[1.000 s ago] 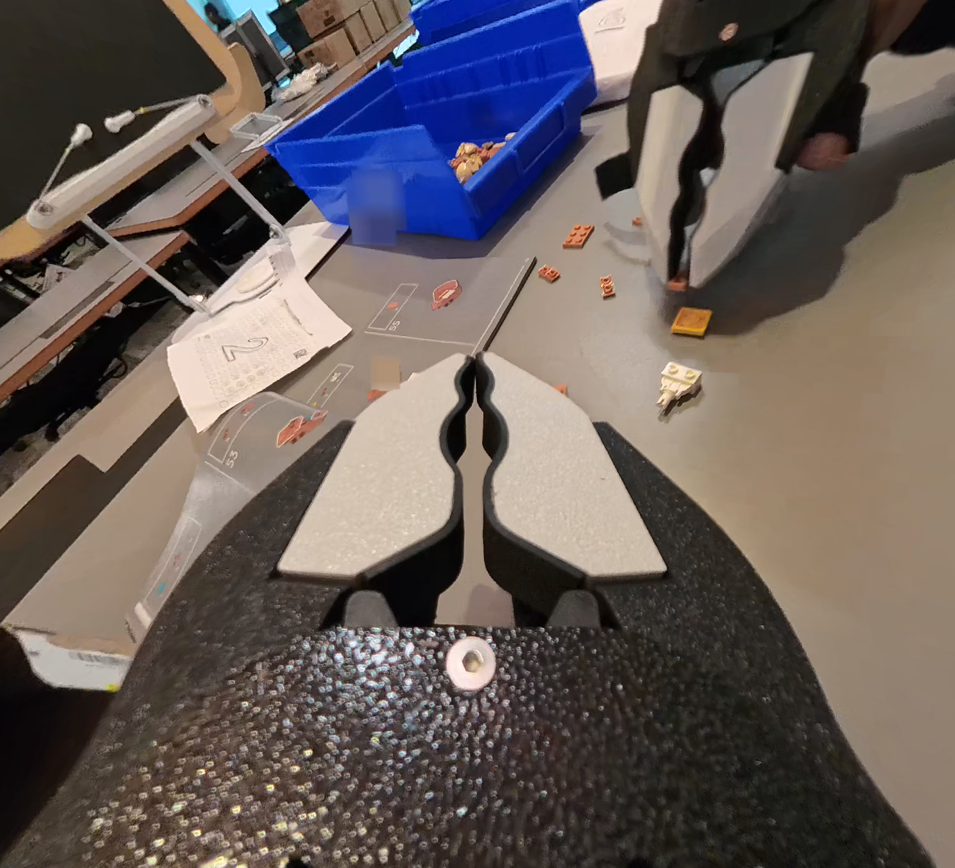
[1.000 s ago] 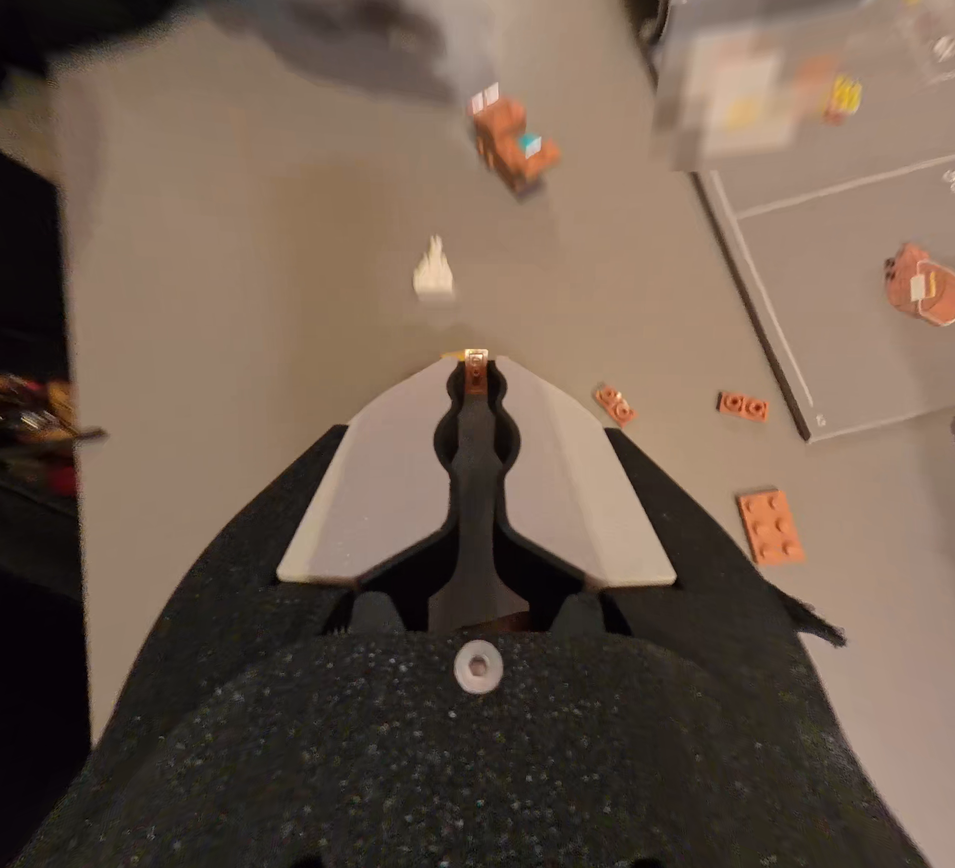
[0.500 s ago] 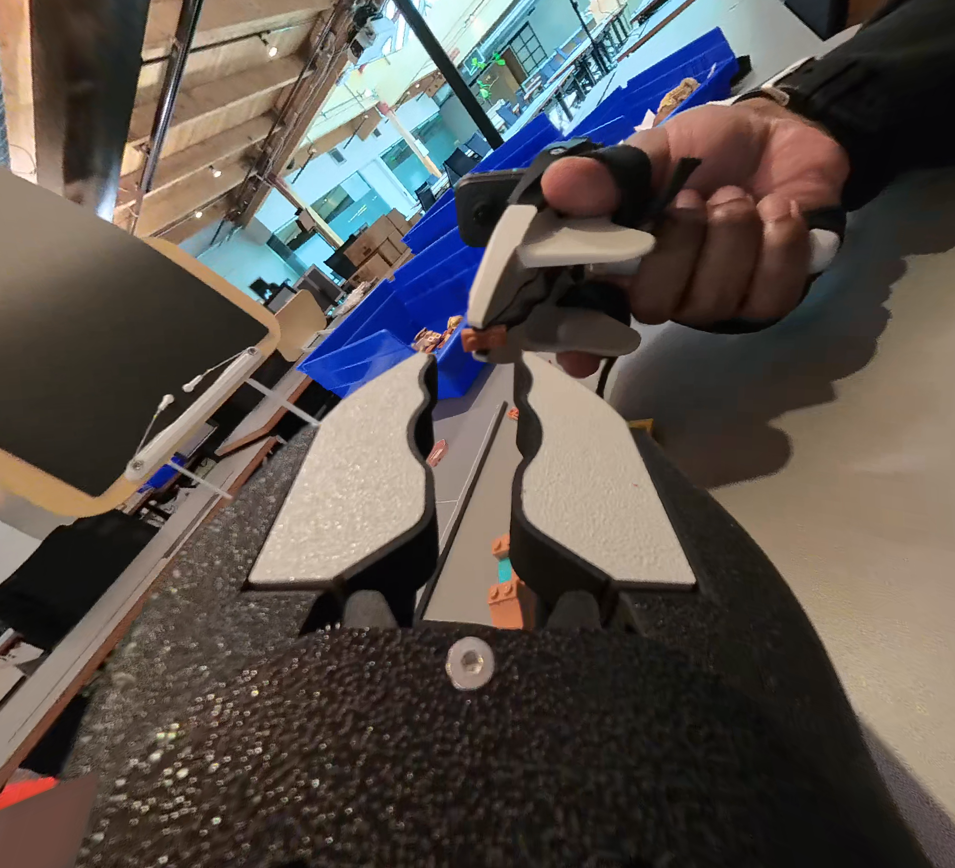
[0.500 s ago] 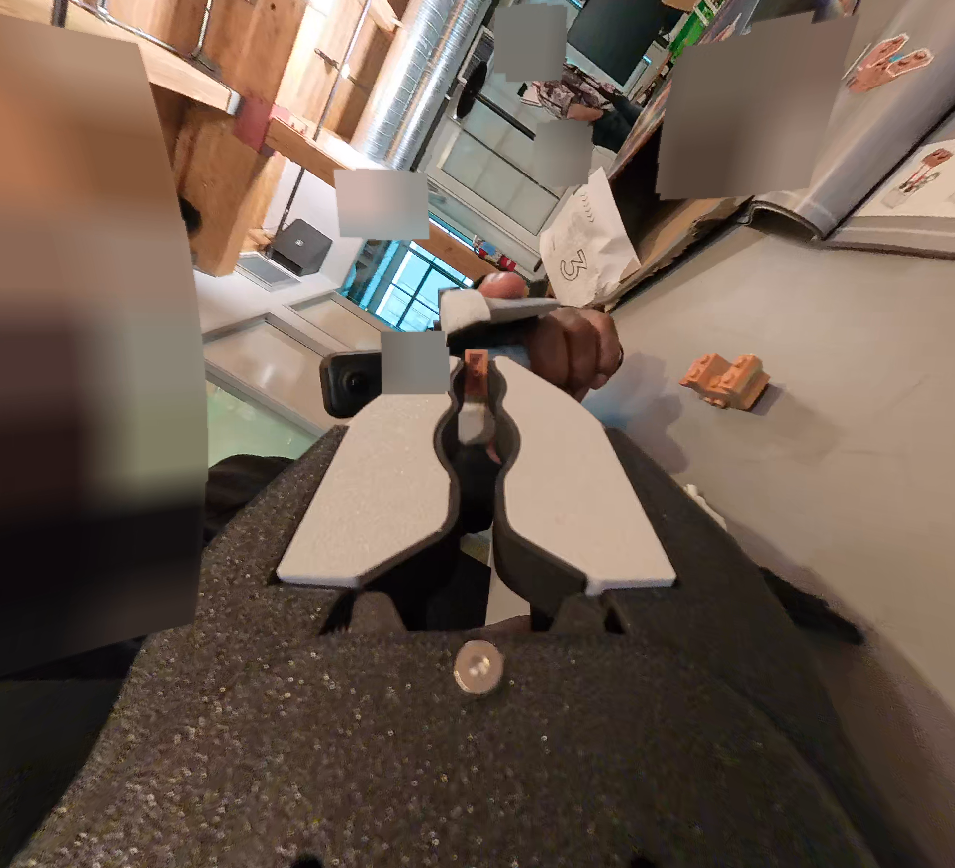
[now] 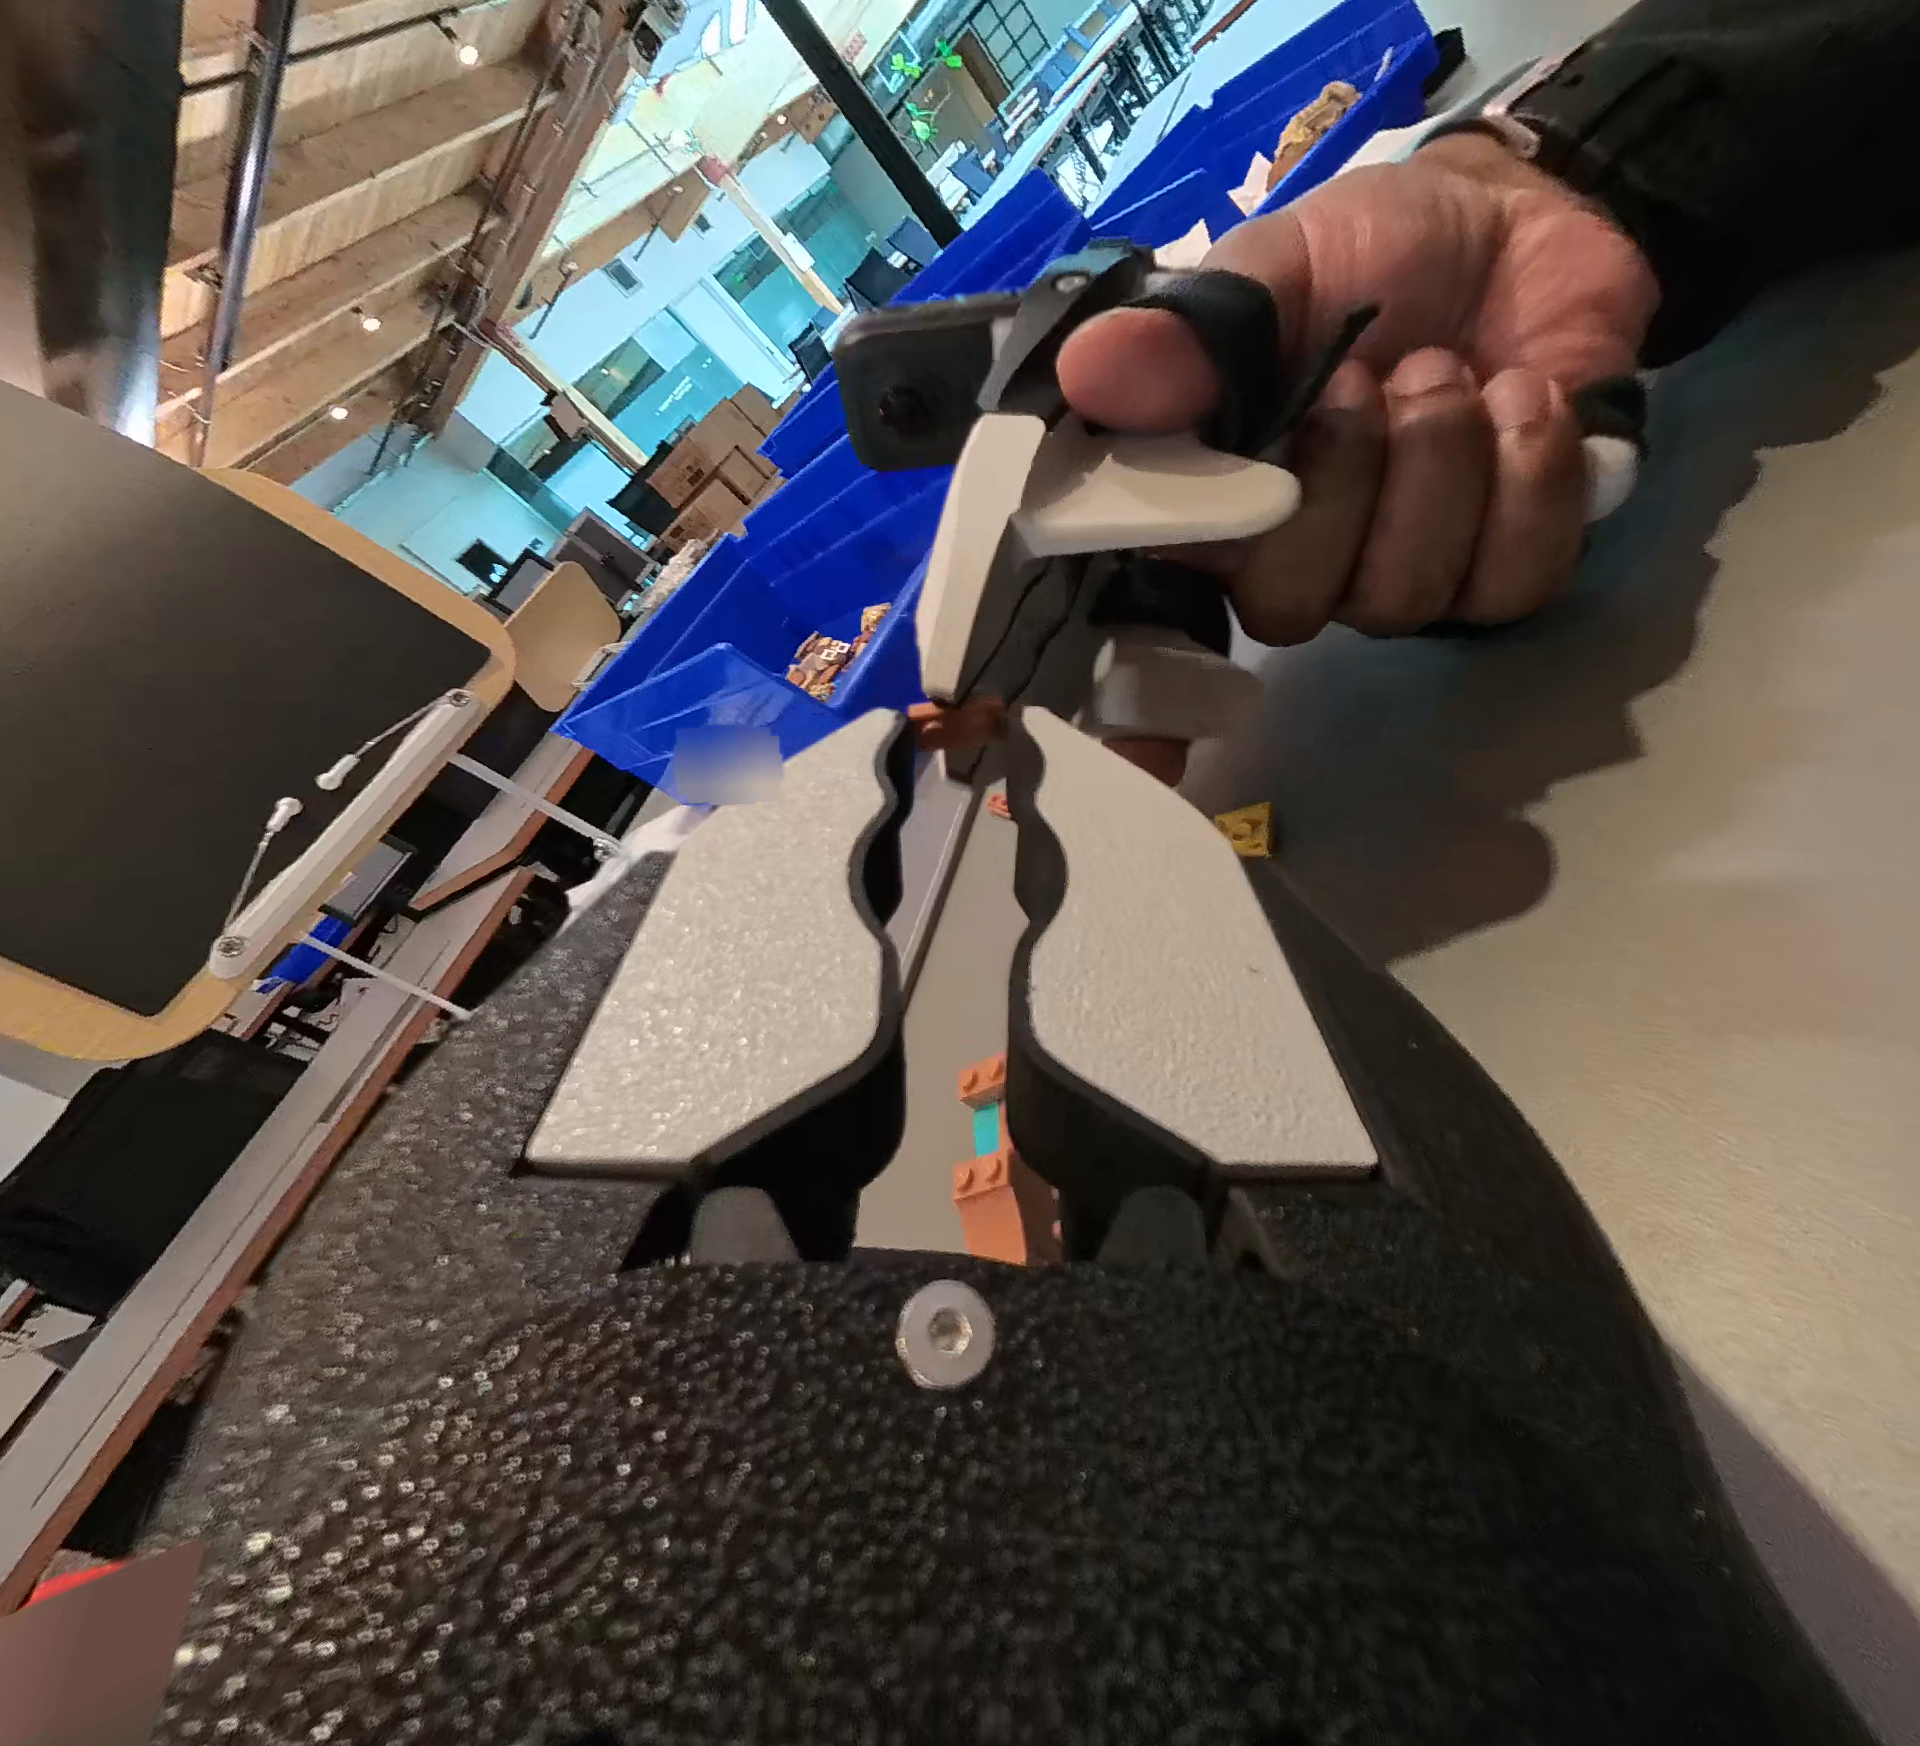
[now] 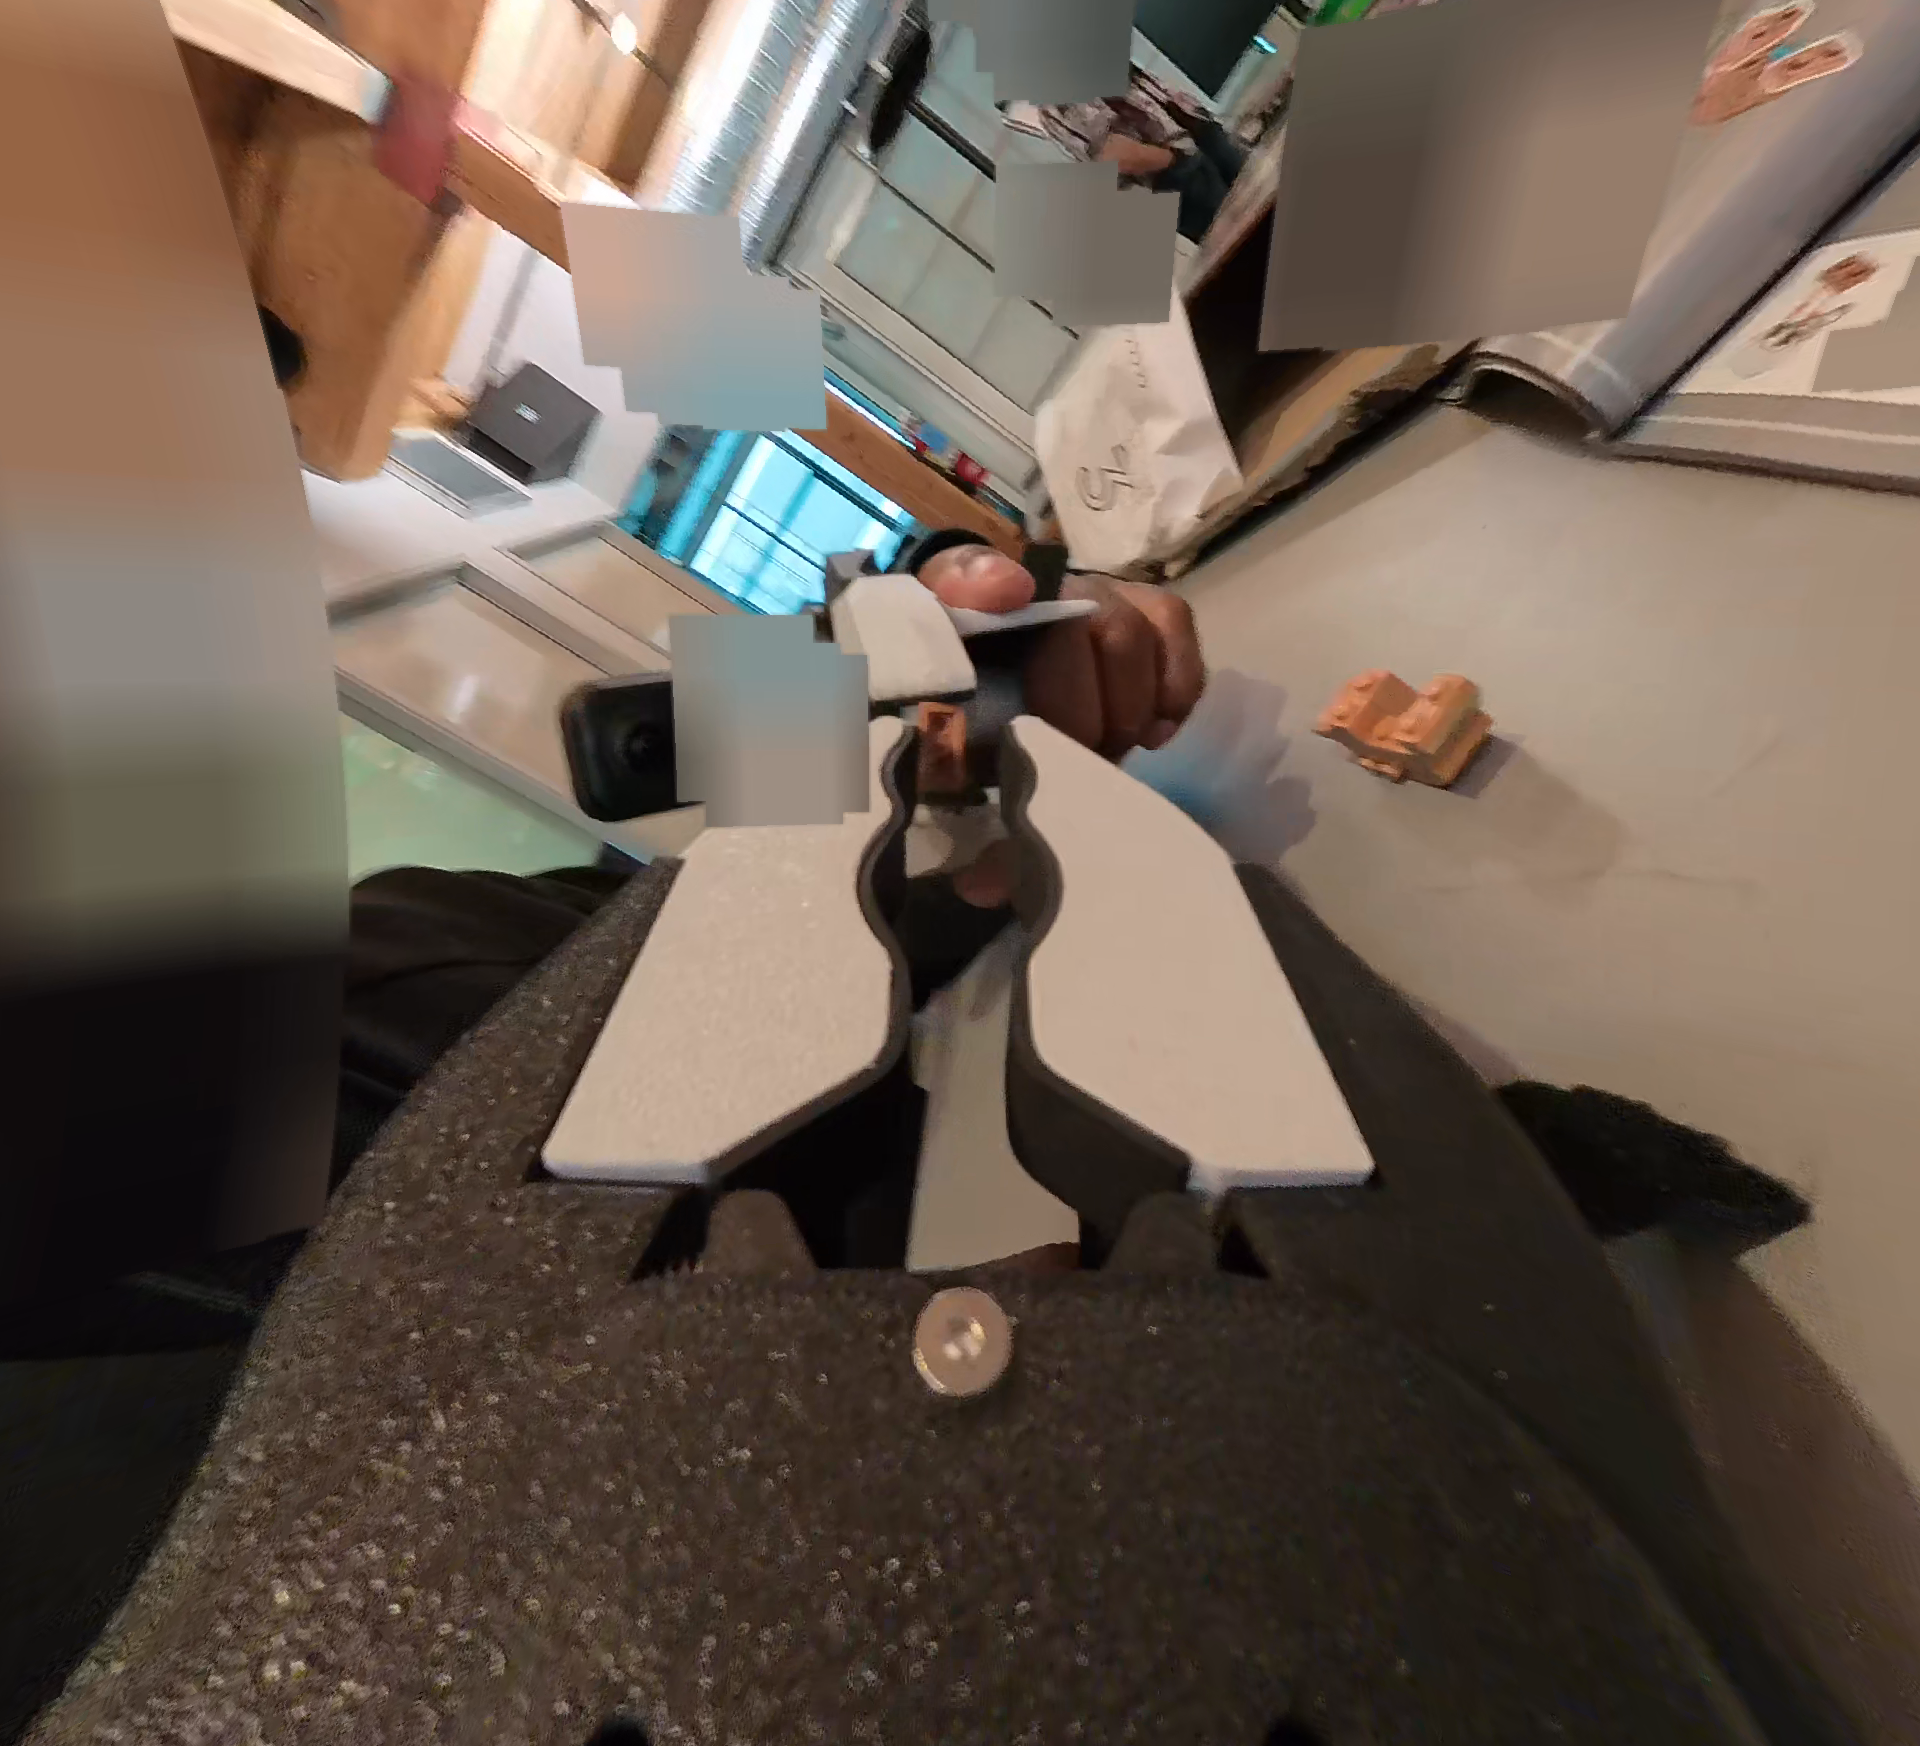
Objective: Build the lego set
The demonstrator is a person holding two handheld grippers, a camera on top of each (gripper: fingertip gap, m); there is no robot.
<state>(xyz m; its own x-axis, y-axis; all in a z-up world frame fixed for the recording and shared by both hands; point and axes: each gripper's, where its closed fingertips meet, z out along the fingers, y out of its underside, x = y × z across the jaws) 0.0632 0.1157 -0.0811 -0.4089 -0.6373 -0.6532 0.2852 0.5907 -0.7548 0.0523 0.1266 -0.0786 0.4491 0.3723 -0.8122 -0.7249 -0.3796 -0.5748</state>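
Note:
Both grippers are lifted off the grey table and point at each other, tip to tip. My left gripper (image 5: 961, 725) is shut on a small brown brick (image 5: 961, 722), which spans the space between its two pads. My right gripper (image 6: 951, 740) is open around the same brick (image 6: 940, 740); a narrow space shows between the brick and its right pad. In the left wrist view the right gripper (image 5: 971, 694) comes down from above, held by a hand (image 5: 1403, 408). In the right wrist view the left gripper's fingers (image 6: 904, 647) sit above and below the brick.
Blue bins (image 5: 790, 657) with brown pieces stand behind. A yellow piece (image 5: 1247, 829) lies on the table (image 5: 1662, 865). A brown and teal brick assembly (image 5: 987, 1166) shows under my left gripper and also in the right wrist view (image 6: 1403, 730). A white paper bag (image 6: 1132, 449) and an open booklet (image 6: 1662, 408) lie farther off. Only a small space, under 4 cm, lies between the two pairs of fingers.
Both grippers rose from the table and turned to face each other. My left gripper opened, then closed on the brick that the right one held. The right gripper's pads spread apart.

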